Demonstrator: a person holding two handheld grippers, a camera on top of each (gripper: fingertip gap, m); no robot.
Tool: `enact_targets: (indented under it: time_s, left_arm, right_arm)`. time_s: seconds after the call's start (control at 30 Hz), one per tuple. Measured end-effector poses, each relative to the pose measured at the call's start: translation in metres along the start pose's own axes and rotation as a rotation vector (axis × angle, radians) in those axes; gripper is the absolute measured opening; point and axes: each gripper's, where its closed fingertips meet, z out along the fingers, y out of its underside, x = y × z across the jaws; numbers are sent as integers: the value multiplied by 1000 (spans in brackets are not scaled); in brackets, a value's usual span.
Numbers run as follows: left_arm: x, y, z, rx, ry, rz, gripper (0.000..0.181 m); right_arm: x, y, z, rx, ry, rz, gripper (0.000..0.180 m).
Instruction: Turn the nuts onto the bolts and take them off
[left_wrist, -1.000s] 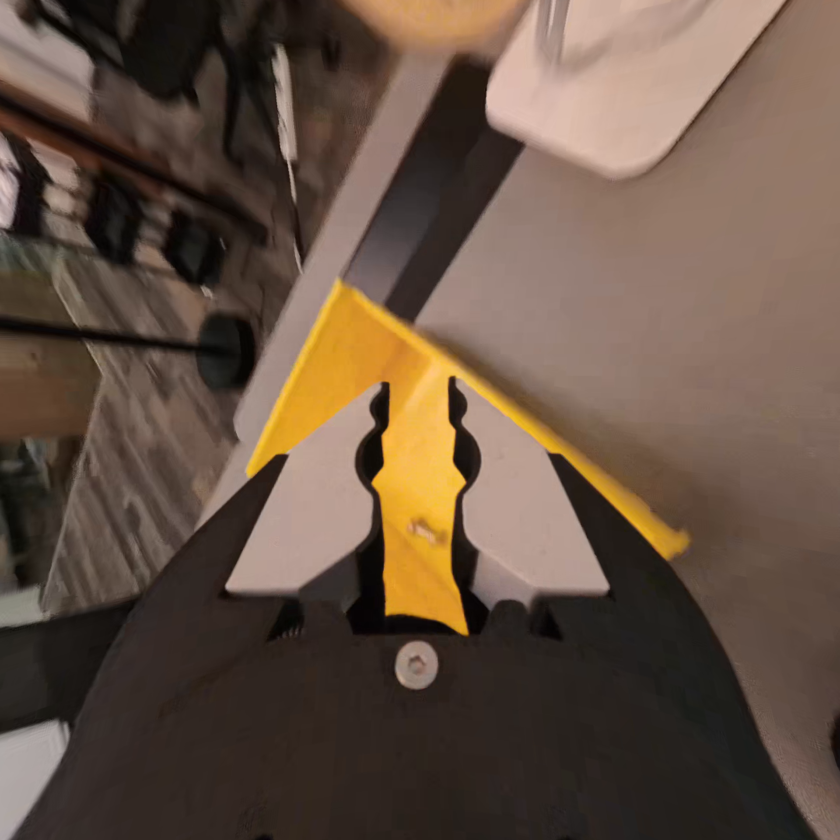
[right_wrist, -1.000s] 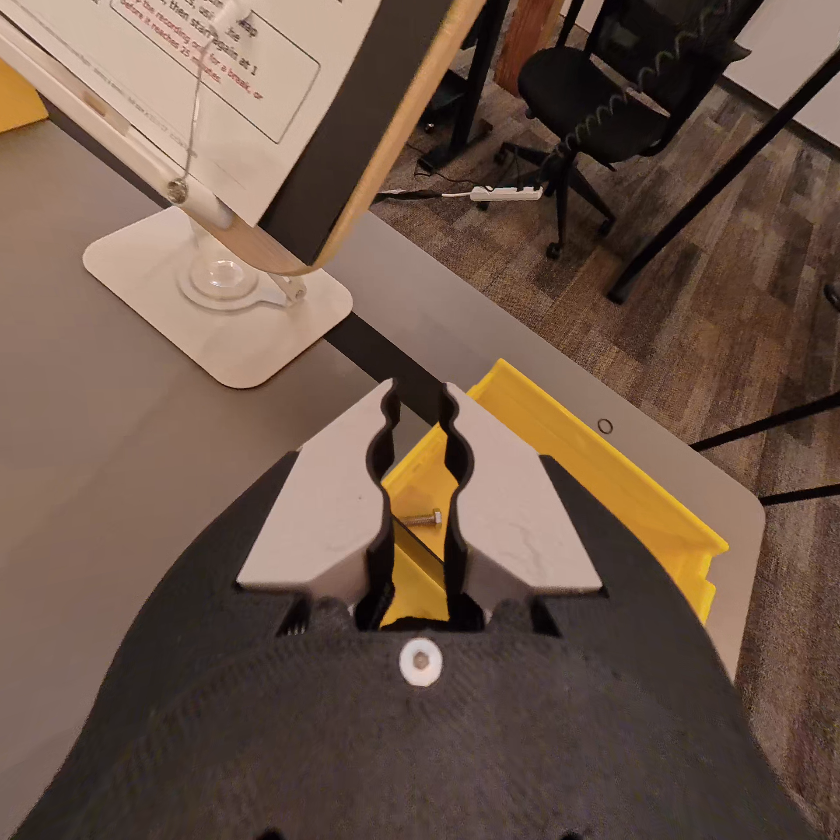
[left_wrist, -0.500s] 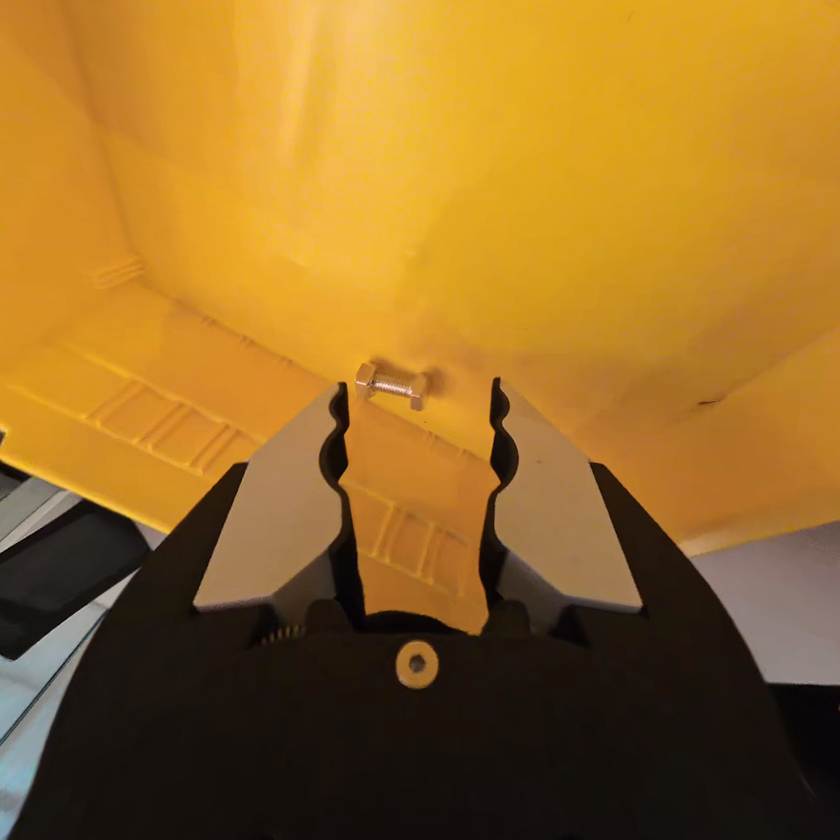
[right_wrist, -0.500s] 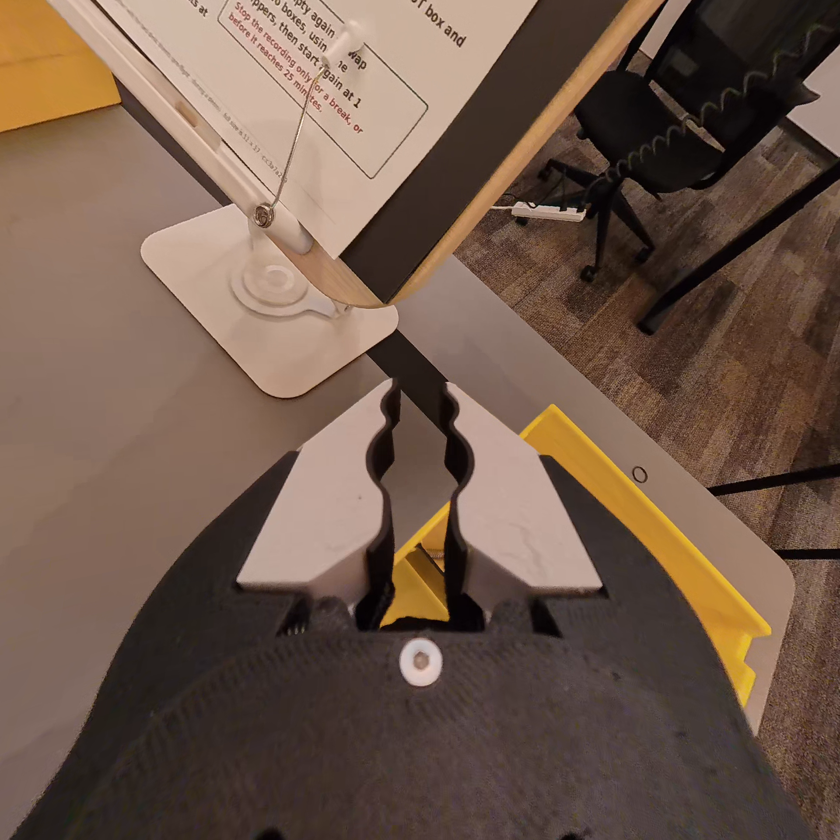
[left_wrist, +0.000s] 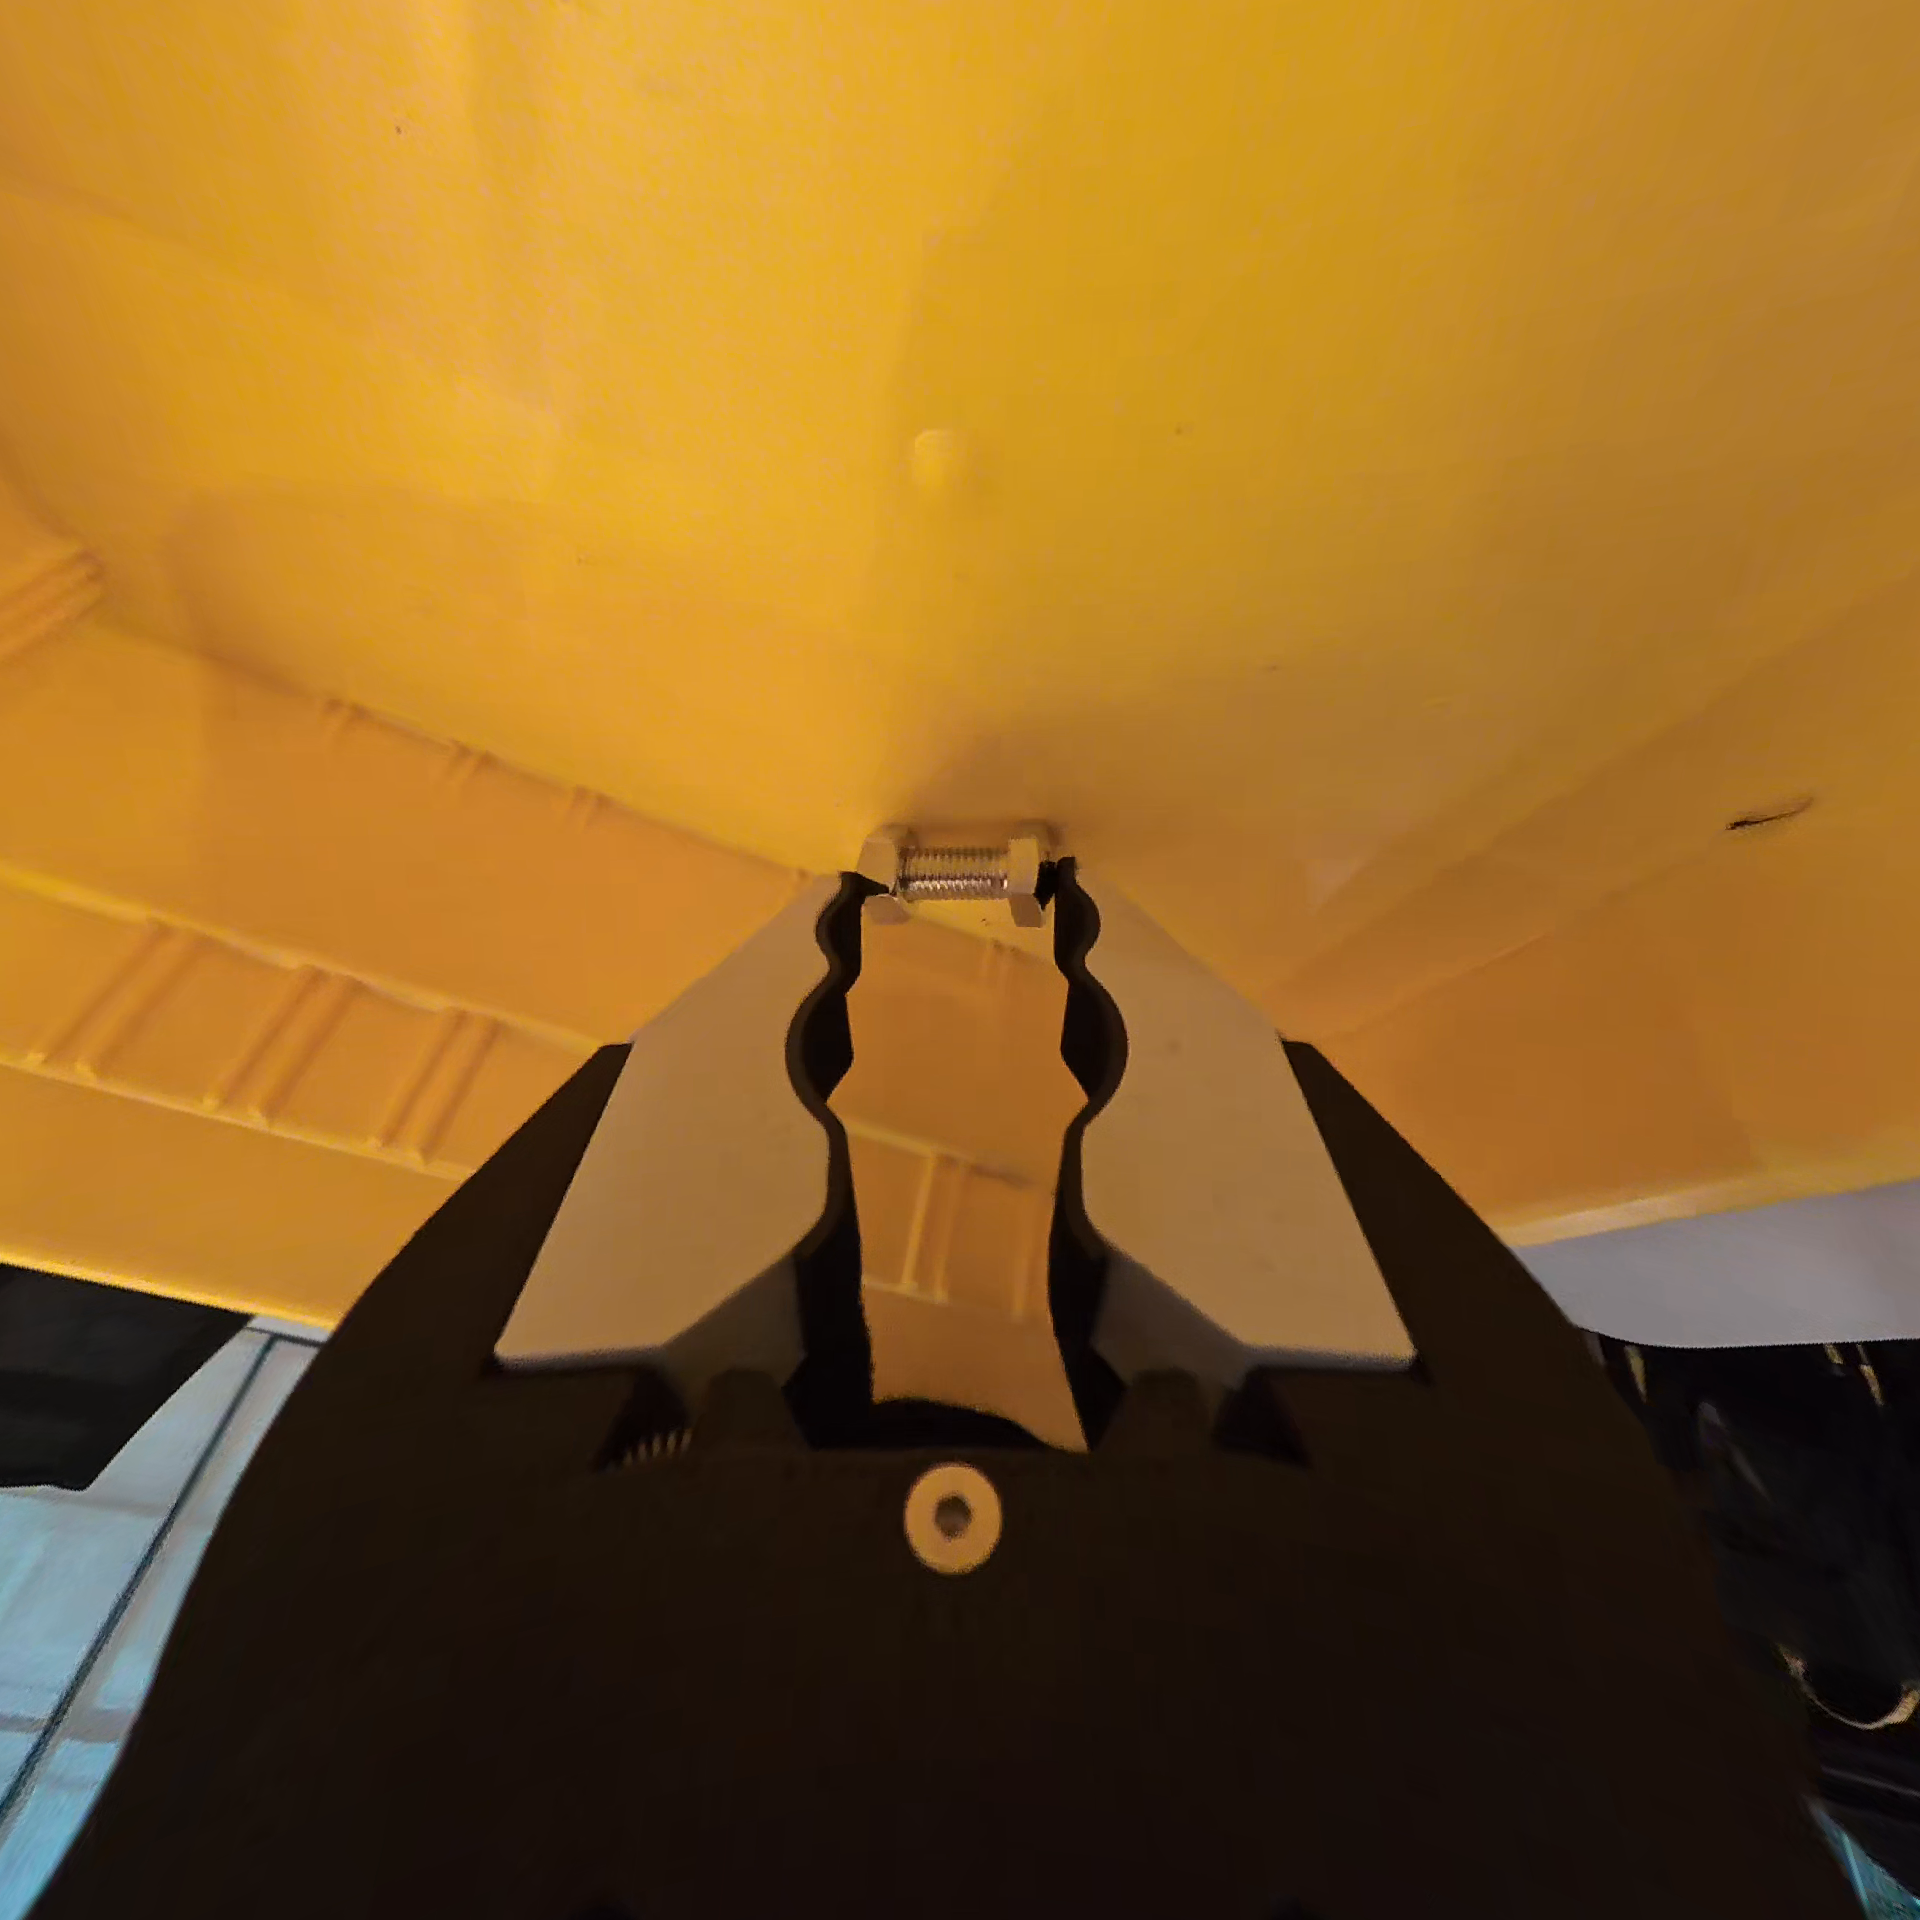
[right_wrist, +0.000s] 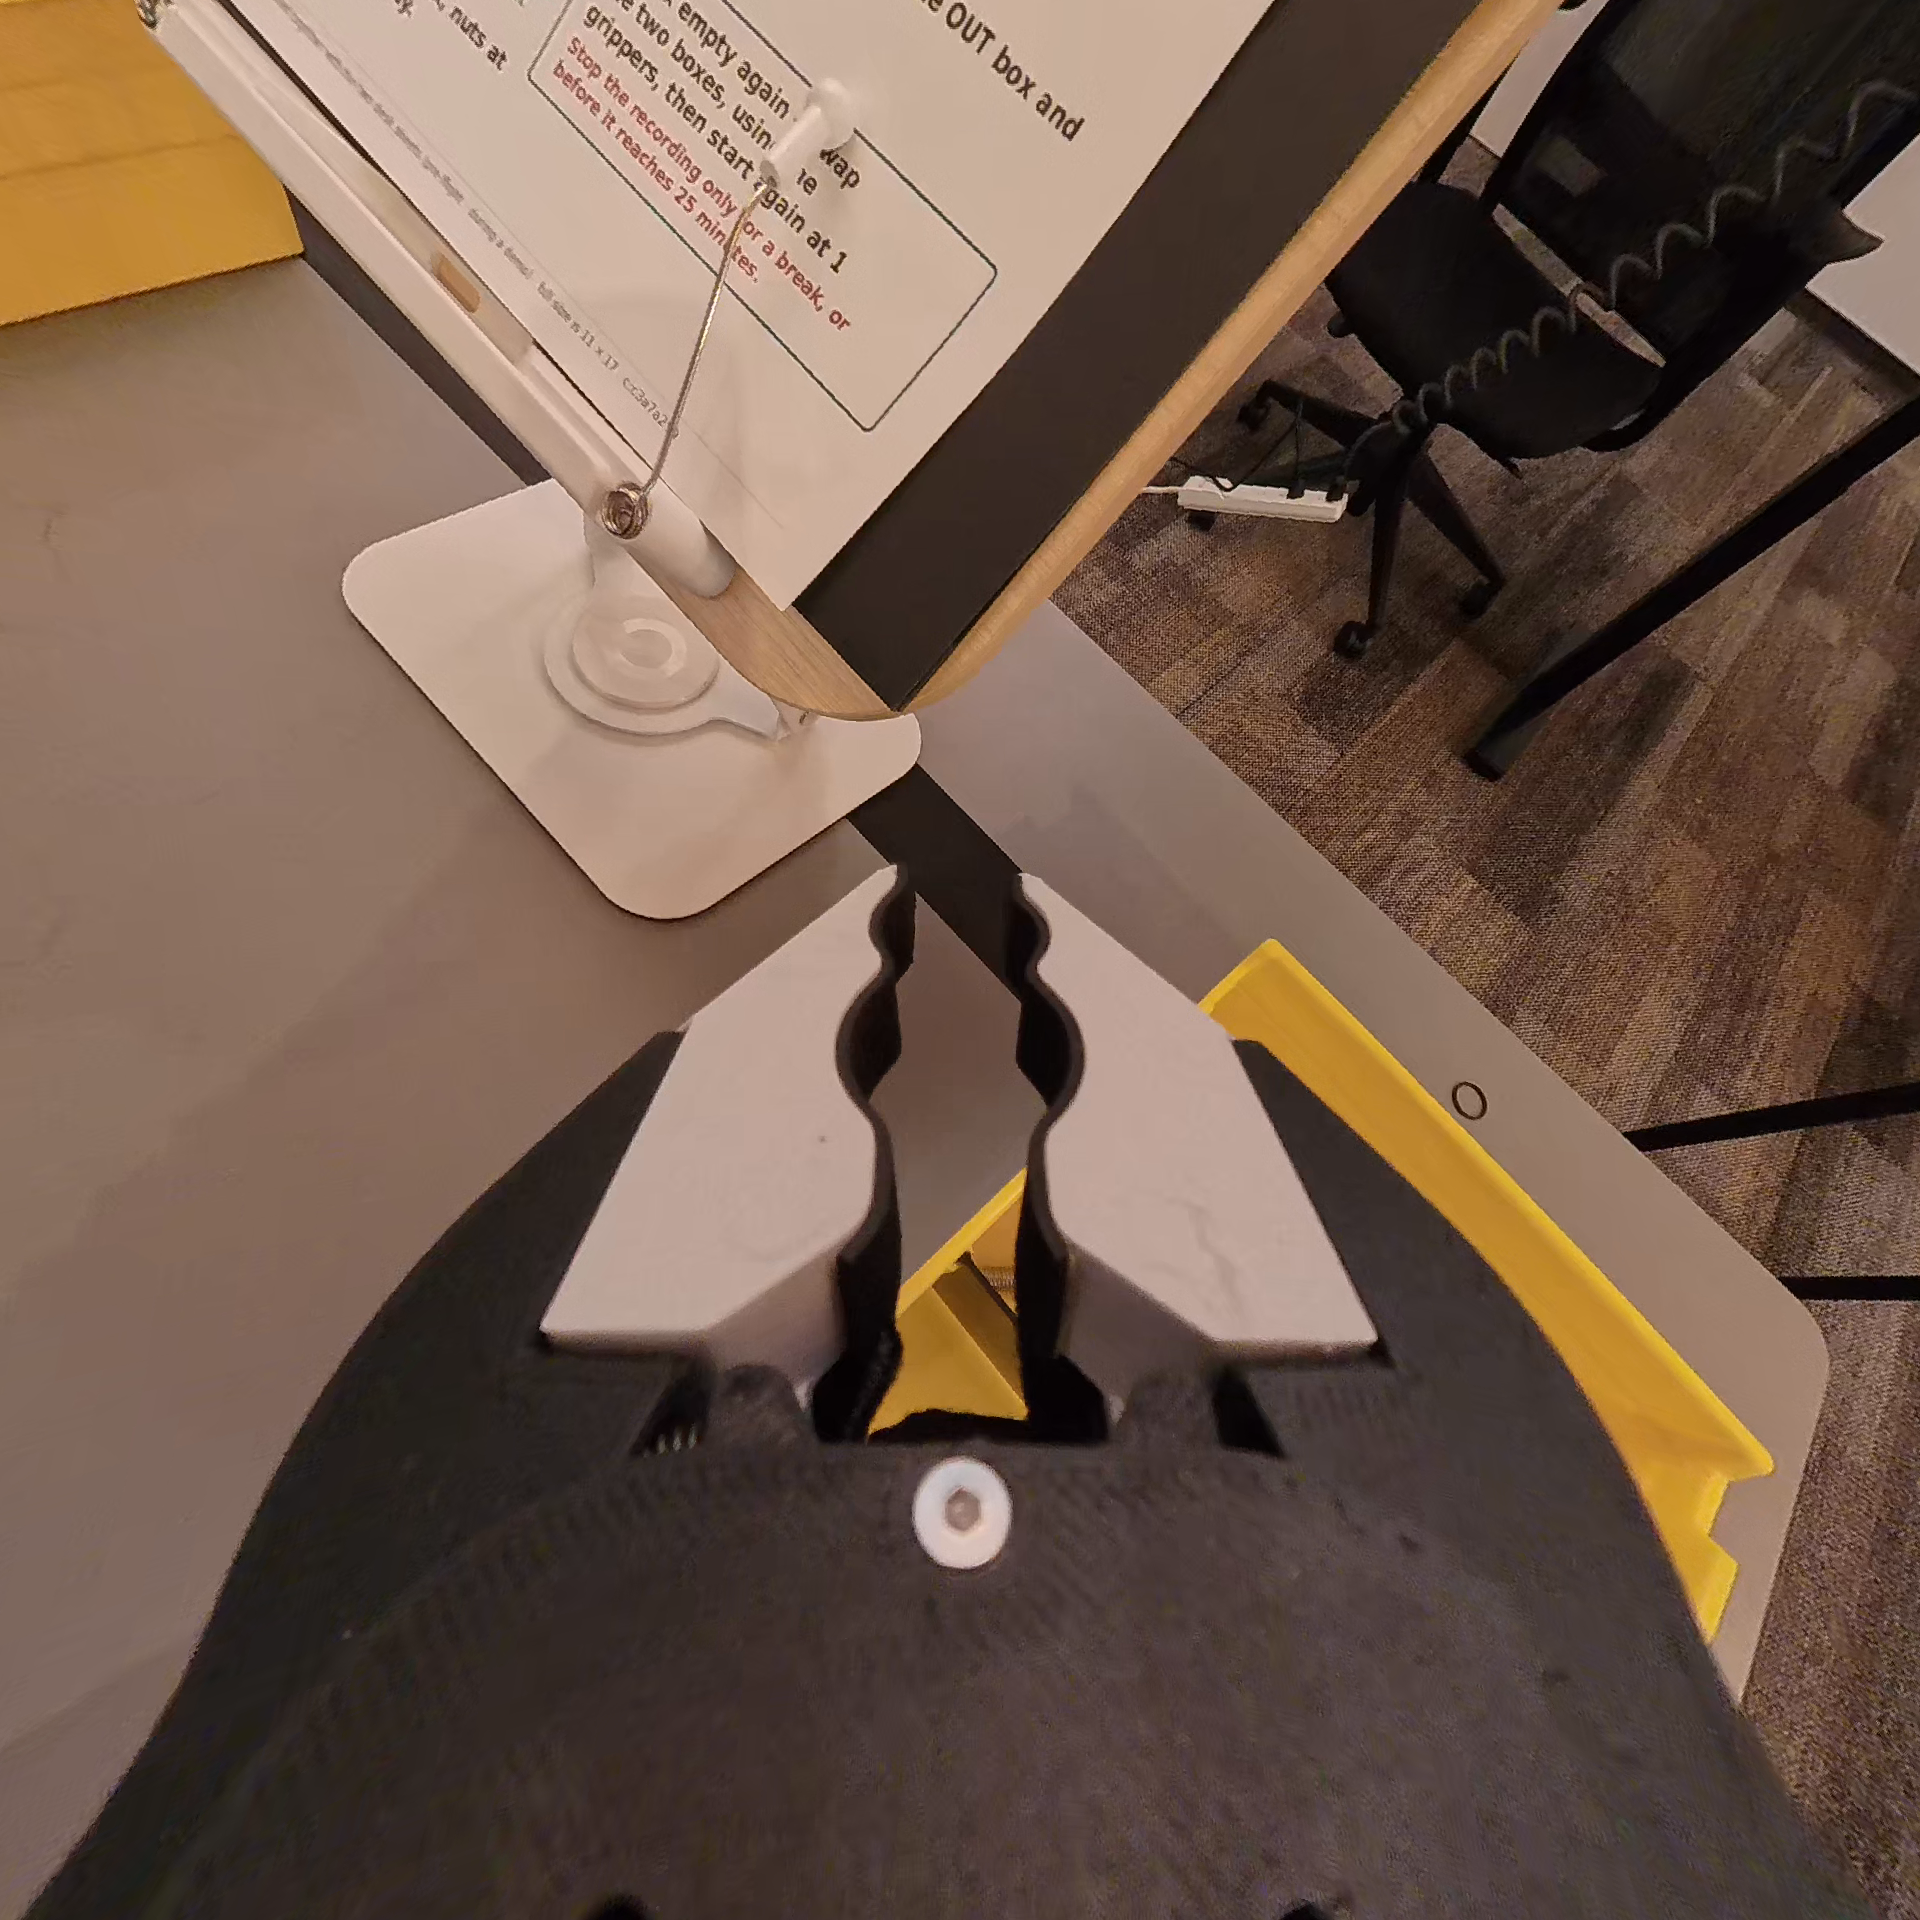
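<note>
In the left wrist view, a small silver bolt (left_wrist: 956, 875) with a nut on its right end lies across the floor of a yellow bin (left_wrist: 935, 416). My left gripper (left_wrist: 954, 883) is down inside the bin, and its two fingertips press on the two ends of the bolt. In the right wrist view, my right gripper (right_wrist: 966, 894) hangs above the grey table (right_wrist: 208, 831), its jaws a narrow gap apart and empty. The yellow bin (right_wrist: 1455, 1195) lies below and to its right, mostly hidden by the gripper body.
A white stand (right_wrist: 644, 790) holding a tilted board with a printed sheet (right_wrist: 935, 156) stands just ahead of my right gripper. Another yellow box (right_wrist: 104, 187) is at the far left. The table's edge (right_wrist: 1558, 1164) runs along the right, with carpet and an office chair (right_wrist: 1558, 312) beyond. There is about 70 cm between the tips of the two grippers.
My left gripper dropped into the yellow bin, opened wider, then closed its tips onto the ends of the bolt. My right gripper drew back and up from the bin with the same gap.
</note>
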Motion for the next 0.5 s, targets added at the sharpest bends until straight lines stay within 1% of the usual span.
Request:
enact_targets:
  time_s: [0.1, 0.17, 0.27, 0.37, 0.43, 0.5]
  left_arm:
    - [1, 1, 0, 6, -13, 0, 35]
    - [-2, 1, -5, 43, -29, -22, 35]
    - [-9, 3, -25, 122, -69, -62, 35]
    - [-16, -3, -67, 292, -99, -130, 35]
    - [-14, -15, -104, 456, -103, -163, 35]
    - [-3, -30, -144, 632, -71, -180, 35]
  right_arm:
    - [-1, -2, 0, 4, 0, -3, 14]
    - [-3, -4, -1, 12, -1, -12, 15]
    - [-6, -14, -5, 39, 19, -82, 19]
    - [-13, -33, -13, 103, 42, -158, 24]
    - [-28, -53, -20, 183, 31, -226, 27]
    - [-48, -76, -26, 259, 26, -316, 29]
